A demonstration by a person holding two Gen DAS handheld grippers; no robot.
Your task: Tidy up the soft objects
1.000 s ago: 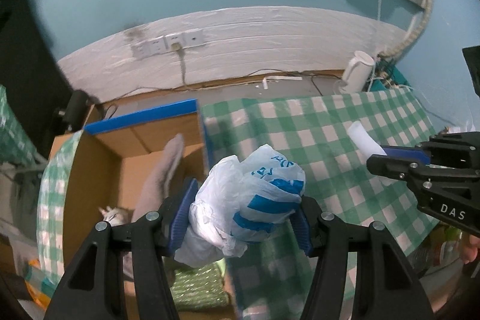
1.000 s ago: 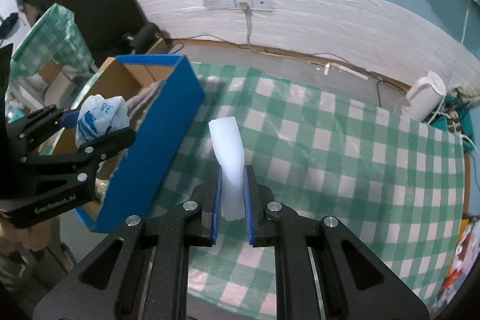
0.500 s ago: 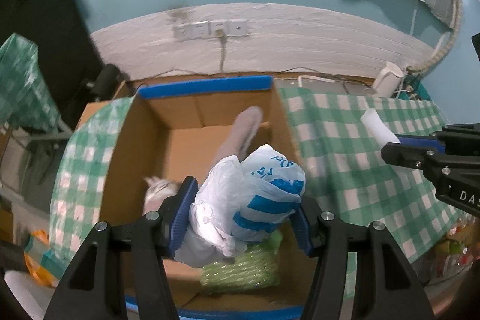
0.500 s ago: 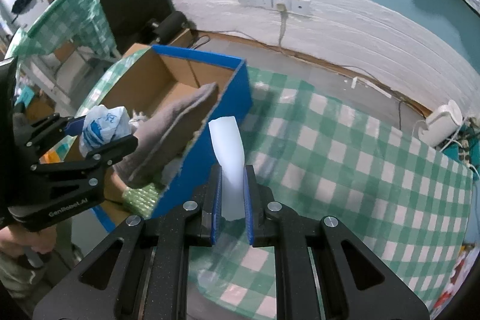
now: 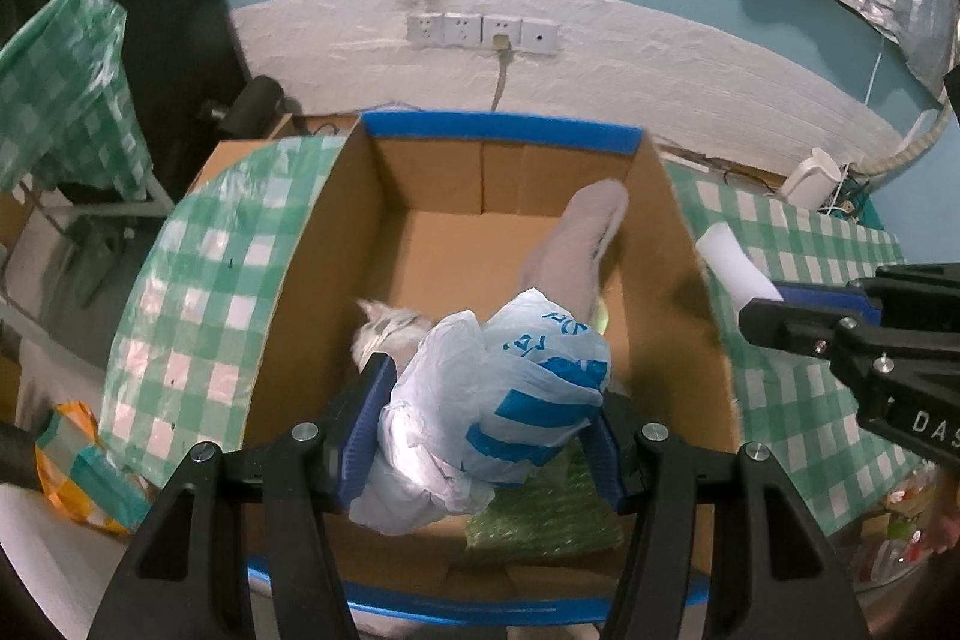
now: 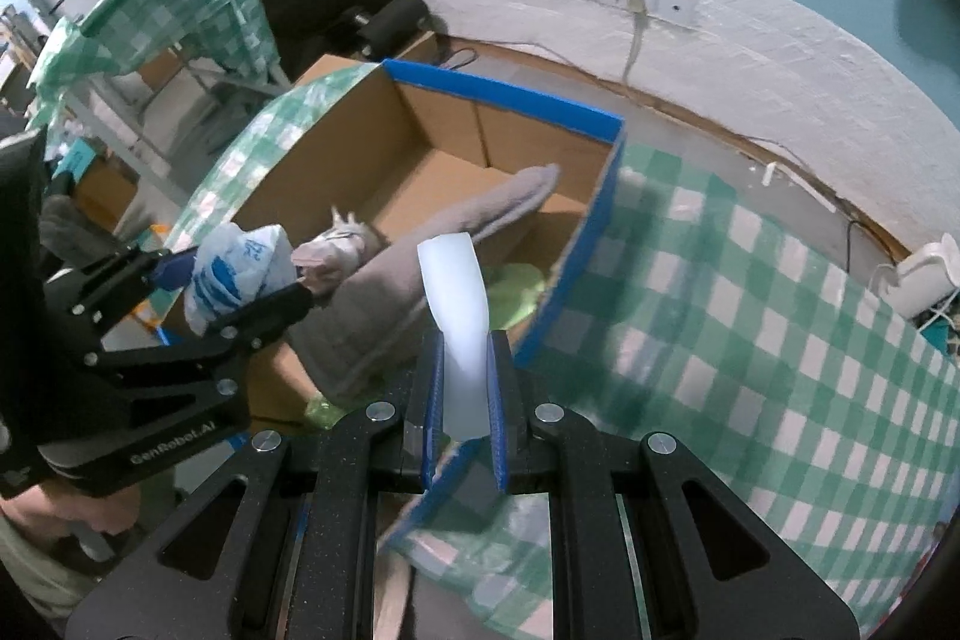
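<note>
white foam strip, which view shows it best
The right wrist view: the white foam strip fills the centre, clamped between the right gripper pads, its curled top visible. The left wrist view shows only its upper end at the edge, past the cardboard box.

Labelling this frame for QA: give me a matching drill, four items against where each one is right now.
Things:
1. crumpled white-and-blue plastic bag
2. white foam strip
3. grey cloth
4. white kettle

Places:
A. by the wall, past the checked tablecloth
B. between the right gripper's pads
C. lying in the blue-rimmed cardboard box
D. clamped in the left gripper

Pairs: 1-D, 2-B, 3-C, 4-A
</note>
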